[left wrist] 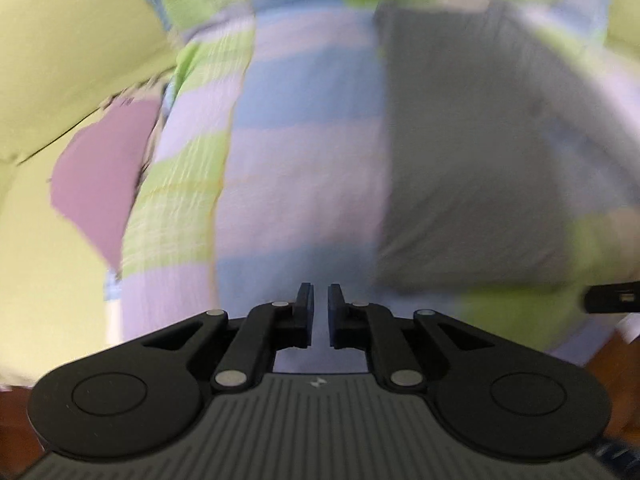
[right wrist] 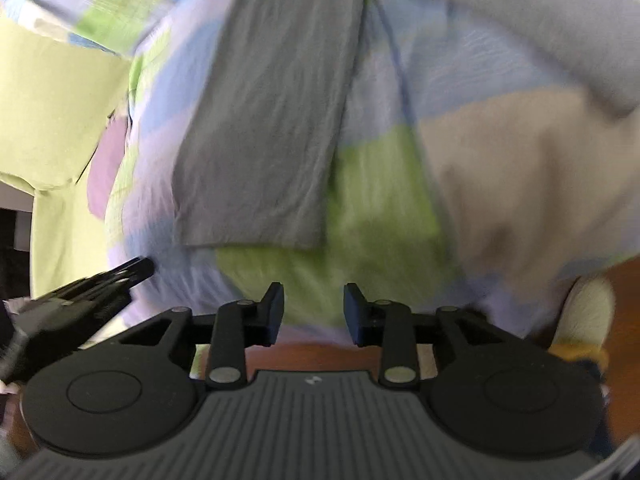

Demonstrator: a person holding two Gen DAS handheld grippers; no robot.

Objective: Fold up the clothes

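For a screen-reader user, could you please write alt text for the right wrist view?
The right gripper, jaws apart and empty, hangs over a striped bedspread bearing a folded grey garment. A beige cloth lies to the right, and the left gripper shows at the left edge.

Striped pastel bedspread (left wrist: 304,128), yellow-green sheet (left wrist: 60,60), brown wooden floor (right wrist: 624,320)

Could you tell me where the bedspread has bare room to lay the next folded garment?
The widest bare patch of the striped bedspread lies left of the folded grey garment, bordered by the bed's left edge. A smaller patch lies in front of the grey garment. The right is crowded: a beige garment and more grey cloth lie there.
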